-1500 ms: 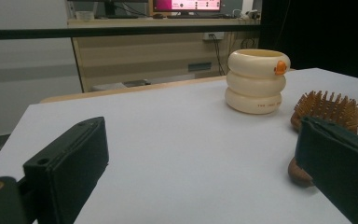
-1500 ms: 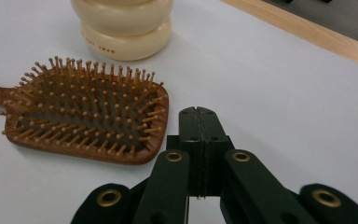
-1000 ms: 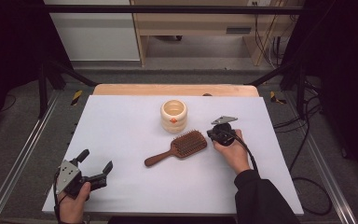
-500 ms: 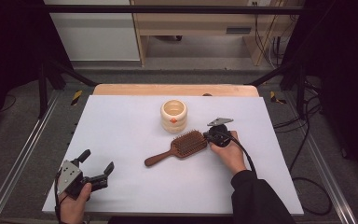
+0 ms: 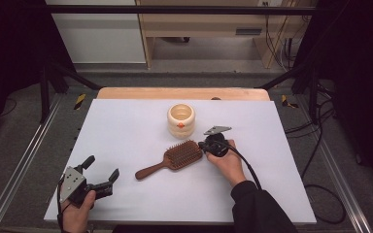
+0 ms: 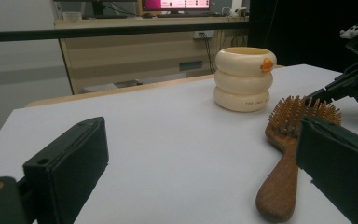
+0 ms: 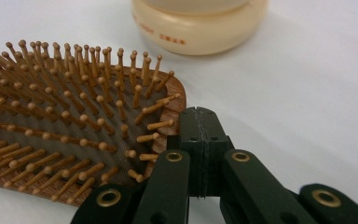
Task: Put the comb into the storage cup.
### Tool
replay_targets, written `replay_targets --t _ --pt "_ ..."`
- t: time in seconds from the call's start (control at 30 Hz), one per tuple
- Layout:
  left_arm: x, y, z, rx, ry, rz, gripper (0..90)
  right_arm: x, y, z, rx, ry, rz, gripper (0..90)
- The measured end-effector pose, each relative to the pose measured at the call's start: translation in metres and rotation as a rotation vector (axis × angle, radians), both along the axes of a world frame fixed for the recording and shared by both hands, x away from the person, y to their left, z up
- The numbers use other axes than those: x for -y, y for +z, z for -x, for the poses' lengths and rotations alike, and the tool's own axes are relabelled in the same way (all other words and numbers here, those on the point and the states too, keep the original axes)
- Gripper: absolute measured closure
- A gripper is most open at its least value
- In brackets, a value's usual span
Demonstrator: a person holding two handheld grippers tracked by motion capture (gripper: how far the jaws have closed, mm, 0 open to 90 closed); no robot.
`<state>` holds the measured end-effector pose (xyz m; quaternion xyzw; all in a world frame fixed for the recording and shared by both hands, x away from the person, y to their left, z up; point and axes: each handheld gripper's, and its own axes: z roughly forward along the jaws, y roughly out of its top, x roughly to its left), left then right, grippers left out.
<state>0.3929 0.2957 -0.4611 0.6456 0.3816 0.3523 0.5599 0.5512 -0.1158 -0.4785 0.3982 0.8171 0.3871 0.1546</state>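
Note:
A brown wooden hairbrush (image 5: 175, 158) lies bristles up in the middle of the white table (image 5: 126, 131), its handle pointing to the near left. My right gripper (image 5: 205, 146) is shut, and its closed tips (image 7: 199, 122) rest against the right rim of the brush head (image 7: 74, 126). A cream ribbed cup (image 5: 180, 120) with a small orange mark stands just behind the brush, and in the left gripper view it is the cup (image 6: 244, 78). At the near left corner my left gripper (image 5: 101, 168) is held open, with nothing between its jaws (image 6: 205, 140). The brush handle (image 6: 279, 186) lies beside its right jaw.
A wooden strip (image 5: 182, 93) runs along the table's far edge. Metal rails (image 5: 24, 165) flank the table on both sides, and cables (image 5: 315, 160) trail on the floor at the right. A person's dark sleeve (image 5: 257, 208) comes in from the bottom right.
My right gripper has moved left against the brush head. The brush has slid a little to the left and nearer with it. The left gripper has stayed still.

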Motion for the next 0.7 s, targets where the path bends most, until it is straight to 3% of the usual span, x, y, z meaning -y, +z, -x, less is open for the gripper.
replay_targets --t 0.3,0.7 --pt "0.0 0.0 0.0 0.001 -0.001 0.0 2.5 -0.035 0.006 0.005 -0.007 0.064 0.07 90.0" --pt "0.0 0.001 0.0 0.004 -0.008 0.0 2.6 -0.077 0.007 0.017 -0.011 0.163 0.087 90.0"
